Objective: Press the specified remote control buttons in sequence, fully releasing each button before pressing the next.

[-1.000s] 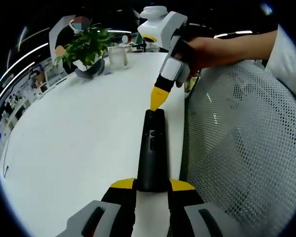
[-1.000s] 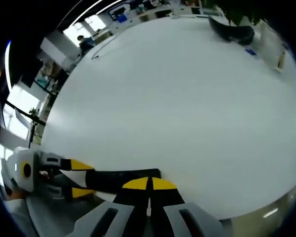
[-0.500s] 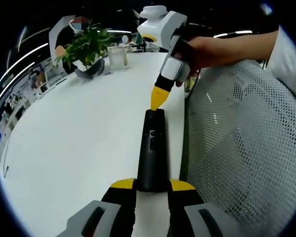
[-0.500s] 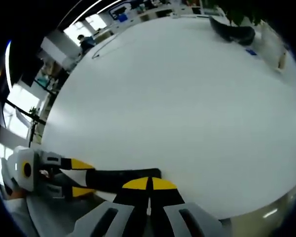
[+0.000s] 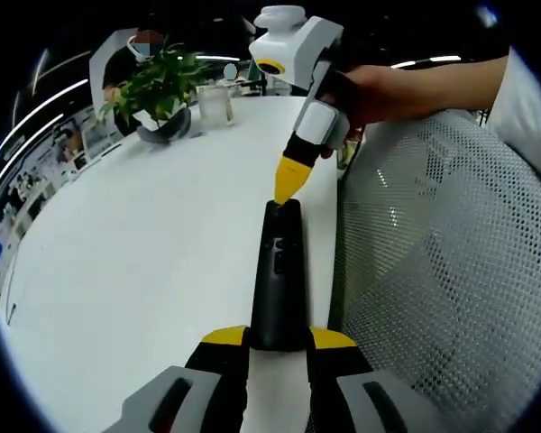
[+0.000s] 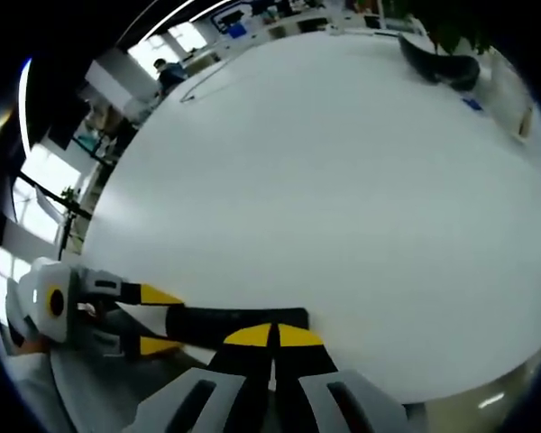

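Observation:
A long black remote (image 5: 278,271) lies along the white table's (image 5: 144,253) right edge. My left gripper (image 5: 279,338) is shut on its near end, one yellow tip on each side. My right gripper (image 5: 288,183), held by a hand, comes down from the top right with its yellow tips shut together, and their point rests at the remote's far end. In the right gripper view, the right gripper (image 6: 272,336) is shut above the remote (image 6: 243,318), which runs left to the left gripper (image 6: 158,320).
A potted green plant (image 5: 158,99) and a clear container (image 5: 215,104) stand at the table's far side. A white mesh chair (image 5: 442,271) sits close against the table's right edge. The plant's dark pot (image 6: 446,63) shows at the upper right of the right gripper view.
The right gripper's body has tilted slightly up and left while its tip stays at the remote's far end. The right gripper view has shifted a little. The left gripper holds still.

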The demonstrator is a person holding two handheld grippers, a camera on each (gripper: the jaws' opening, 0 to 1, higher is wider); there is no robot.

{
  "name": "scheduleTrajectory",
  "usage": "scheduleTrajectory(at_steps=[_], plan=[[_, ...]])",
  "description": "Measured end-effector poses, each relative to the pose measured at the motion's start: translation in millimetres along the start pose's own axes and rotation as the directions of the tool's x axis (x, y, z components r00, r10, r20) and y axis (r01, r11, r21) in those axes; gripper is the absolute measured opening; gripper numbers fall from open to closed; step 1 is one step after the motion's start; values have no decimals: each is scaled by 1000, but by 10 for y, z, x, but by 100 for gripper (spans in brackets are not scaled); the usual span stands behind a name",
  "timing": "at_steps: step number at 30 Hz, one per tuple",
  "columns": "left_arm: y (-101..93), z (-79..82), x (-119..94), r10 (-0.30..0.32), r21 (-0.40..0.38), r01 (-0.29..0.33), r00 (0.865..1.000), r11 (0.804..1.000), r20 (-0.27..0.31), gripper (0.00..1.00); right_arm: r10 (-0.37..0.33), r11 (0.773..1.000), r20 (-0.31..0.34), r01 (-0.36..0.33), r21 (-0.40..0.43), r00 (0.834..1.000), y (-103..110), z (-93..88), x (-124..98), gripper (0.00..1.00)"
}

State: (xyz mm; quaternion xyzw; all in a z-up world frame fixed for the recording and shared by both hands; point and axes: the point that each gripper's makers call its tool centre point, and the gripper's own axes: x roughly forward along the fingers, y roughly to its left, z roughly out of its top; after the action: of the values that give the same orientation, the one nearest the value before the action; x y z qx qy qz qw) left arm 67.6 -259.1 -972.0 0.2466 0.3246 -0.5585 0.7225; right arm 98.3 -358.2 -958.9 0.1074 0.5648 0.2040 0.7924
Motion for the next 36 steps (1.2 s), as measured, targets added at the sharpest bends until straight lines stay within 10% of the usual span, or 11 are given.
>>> scheduleTrajectory(at_steps=[36], plan=[[-31, 4, 13, 0, -4, 0, 1000, 1000, 1, 24, -28, 999, -9, 27, -39, 1000, -27, -50, 22, 0]])
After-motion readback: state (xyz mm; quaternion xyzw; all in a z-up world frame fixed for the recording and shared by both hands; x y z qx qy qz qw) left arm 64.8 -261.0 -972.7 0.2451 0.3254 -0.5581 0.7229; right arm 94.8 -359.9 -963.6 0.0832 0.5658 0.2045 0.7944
